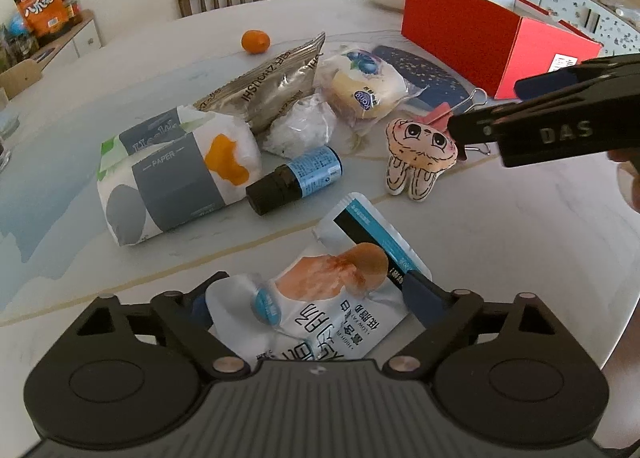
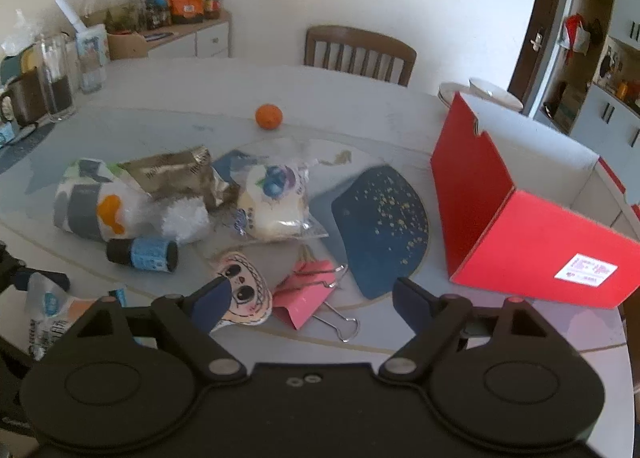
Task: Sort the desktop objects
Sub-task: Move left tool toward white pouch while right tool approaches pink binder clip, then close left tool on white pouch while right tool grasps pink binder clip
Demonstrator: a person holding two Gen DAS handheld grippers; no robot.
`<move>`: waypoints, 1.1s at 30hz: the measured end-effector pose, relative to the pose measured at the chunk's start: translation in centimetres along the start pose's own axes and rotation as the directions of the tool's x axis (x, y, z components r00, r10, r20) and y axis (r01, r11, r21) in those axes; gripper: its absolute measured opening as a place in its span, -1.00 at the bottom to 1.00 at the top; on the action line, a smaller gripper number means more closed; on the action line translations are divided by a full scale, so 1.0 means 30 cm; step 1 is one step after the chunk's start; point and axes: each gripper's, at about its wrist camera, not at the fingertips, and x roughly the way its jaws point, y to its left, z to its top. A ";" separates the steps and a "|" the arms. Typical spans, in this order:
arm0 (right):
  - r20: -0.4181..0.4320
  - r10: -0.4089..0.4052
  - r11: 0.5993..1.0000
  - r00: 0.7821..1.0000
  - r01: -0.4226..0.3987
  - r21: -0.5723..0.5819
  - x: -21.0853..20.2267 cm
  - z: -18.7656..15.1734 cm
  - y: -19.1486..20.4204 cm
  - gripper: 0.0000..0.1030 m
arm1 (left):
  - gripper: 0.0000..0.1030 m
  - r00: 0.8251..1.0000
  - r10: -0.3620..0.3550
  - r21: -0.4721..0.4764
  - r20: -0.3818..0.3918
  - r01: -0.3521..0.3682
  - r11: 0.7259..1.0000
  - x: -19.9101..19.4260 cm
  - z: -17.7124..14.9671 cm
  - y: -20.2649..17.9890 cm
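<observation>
Snack pouch (image 1: 320, 298) lying on table (image 1: 500, 238) between spread, not yet pinching left gripper (image 1: 316, 298) fingers, long axis pointing away; right gripper (image 2: 312, 298), spread, hovering over pink binder clip (image 2: 308, 294).

Left gripper (image 1: 308, 300): angled down toward the table, jaws spread wide, blue-padded fingers (image 1: 420, 292) either side of a gap. Right gripper (image 2: 308, 298): angled down likewise, jaws wide apart, nothing pressed between its blue pads (image 2: 210, 300).
</observation>
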 end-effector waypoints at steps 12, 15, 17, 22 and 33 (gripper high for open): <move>-0.094 -0.035 0.996 0.995 0.027 -0.088 0.097 -0.052 -0.042 0.41 | 0.30 0.998 -0.062 0.004 0.018 0.062 0.998 -0.023 0.005 0.048; -0.080 -0.019 0.993 0.997 0.010 -0.115 0.116 -0.033 -0.035 0.37 | 0.29 0.997 -0.077 0.016 0.015 0.077 0.997 -0.016 0.018 0.053; -0.074 -0.019 0.990 0.997 0.008 -0.140 0.130 -0.019 -0.029 0.31 | 0.29 0.996 -0.086 0.028 0.016 0.086 0.996 -0.011 0.020 0.057; -0.065 -0.008 0.986 0.998 -0.003 -0.168 0.169 0.022 -0.008 0.26 | 0.28 0.994 -0.109 0.044 0.016 0.108 0.993 -0.005 0.029 0.073; -0.103 0.001 0.998 0.995 -0.007 -0.062 0.210 0.070 -0.018 0.02 | 0.08 0.981 -0.194 0.016 0.014 0.193 0.981 0.007 0.061 0.128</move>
